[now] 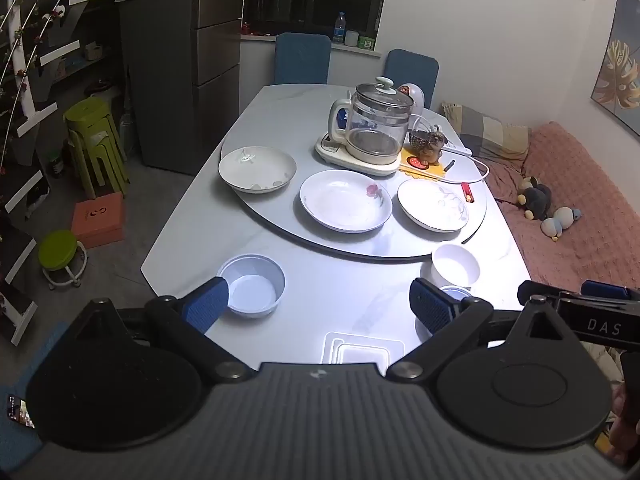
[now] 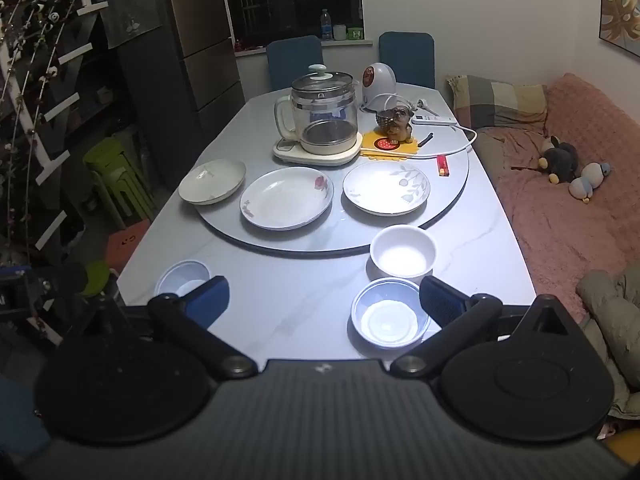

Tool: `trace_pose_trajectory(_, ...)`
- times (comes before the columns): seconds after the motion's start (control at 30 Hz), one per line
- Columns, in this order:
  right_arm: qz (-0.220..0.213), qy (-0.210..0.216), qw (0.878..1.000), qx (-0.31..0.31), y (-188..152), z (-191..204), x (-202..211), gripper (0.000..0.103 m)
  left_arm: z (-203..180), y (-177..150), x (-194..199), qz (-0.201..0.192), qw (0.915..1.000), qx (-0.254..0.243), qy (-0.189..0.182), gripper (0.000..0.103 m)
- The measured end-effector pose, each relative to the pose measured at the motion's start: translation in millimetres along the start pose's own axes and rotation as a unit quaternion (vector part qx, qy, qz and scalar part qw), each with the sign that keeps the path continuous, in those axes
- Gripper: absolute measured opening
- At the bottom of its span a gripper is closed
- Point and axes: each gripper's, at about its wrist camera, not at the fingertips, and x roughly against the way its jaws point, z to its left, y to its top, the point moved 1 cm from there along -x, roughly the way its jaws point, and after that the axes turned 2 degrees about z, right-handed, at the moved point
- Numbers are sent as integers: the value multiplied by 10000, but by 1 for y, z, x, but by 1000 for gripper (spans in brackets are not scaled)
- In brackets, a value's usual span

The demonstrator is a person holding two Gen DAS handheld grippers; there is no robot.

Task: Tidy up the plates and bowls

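so nothing is held yet: the left gripper (image 1: 318, 300) hovers low in its frame with jaws spread wide and empty, and the right gripper (image 2: 324, 300) does the same in its own view.

three plates sit in a row on the round turntable (image 2: 448, 208) at mid-frame of the right wrist view: a pale plate (image 2: 212, 181) at the left, a rose plate (image 2: 287, 198) in the middle, and a leaf plate (image 2: 386, 188) at the right, all apart from one another. below them on the desk (image 2: 288, 300) stand three bowls: a white bowl (image 2: 403, 251) right of centre, a blue-rimmed bowl (image 2: 390, 319) just under it and beside the right jaw, and a grey bowl (image 2: 182, 278) at the lower left, partly hidden by the left jaw.

all of it looks like glazed ceramic or hard plastic, so stiff, smooth, likely slippery, and the ceramic ones would chip if knocked. the plates lie shallow and flat, so the rim edge is the only real place to pinch, one pad above and one below. the bowls stand taller, and a wall pinched over the rim should hold better. stacking calls for setting down gently and level.

a glass kettle (image 2: 324, 116) stands behind the plates, well clear of the bowls.
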Motion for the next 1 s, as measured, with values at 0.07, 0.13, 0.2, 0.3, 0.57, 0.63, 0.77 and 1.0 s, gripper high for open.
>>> trace_pose_trajectory(0.07, 20, -74, 9999, 70, 1, 0, 1, 103, 1, 1, 0, -4, 10000, -5, -5, 99)
trace_pose_trajectory(0.13, 16, -79, 10000, 44, 1, -1, 1, 103, 3, 3, 0, -16, 10000, -2, -15, 99)
trace_pose_trajectory(0.2, 17, -84, 10000, 32, -5, 0, 2, 103, -4, 0, -1, -15, 10000, -69, 45, 99)
trace_pose_trajectory(0.3, 27, -84, 10000, 8, -8, 1, 2, 103, -7, -5, -2, -21, 9999, -90, 42, 99)
trace_pose_trajectory(0.57, 50, -70, 9999, -51, -8, 0, 6, 103, -4, -10, -3, -27, 9999, -111, 29, 99)
trace_pose_trajectory(0.63, 40, -17, 10000, -34, -10, 0, 6, 103, -4, -10, -4, -13, 9999, -106, 29, 99)
trace_pose_trajectory(0.77, 27, 1, 10000, -9, -10, -1, 7, 103, -5, -13, -5, 2, 9999, -97, 35, 99)
trace_pose_trajectory(1.0, 62, -9, 10000, -19, -12, 2, 8, 103, -7, -15, -5, 8, 10000, -92, 24, 99)
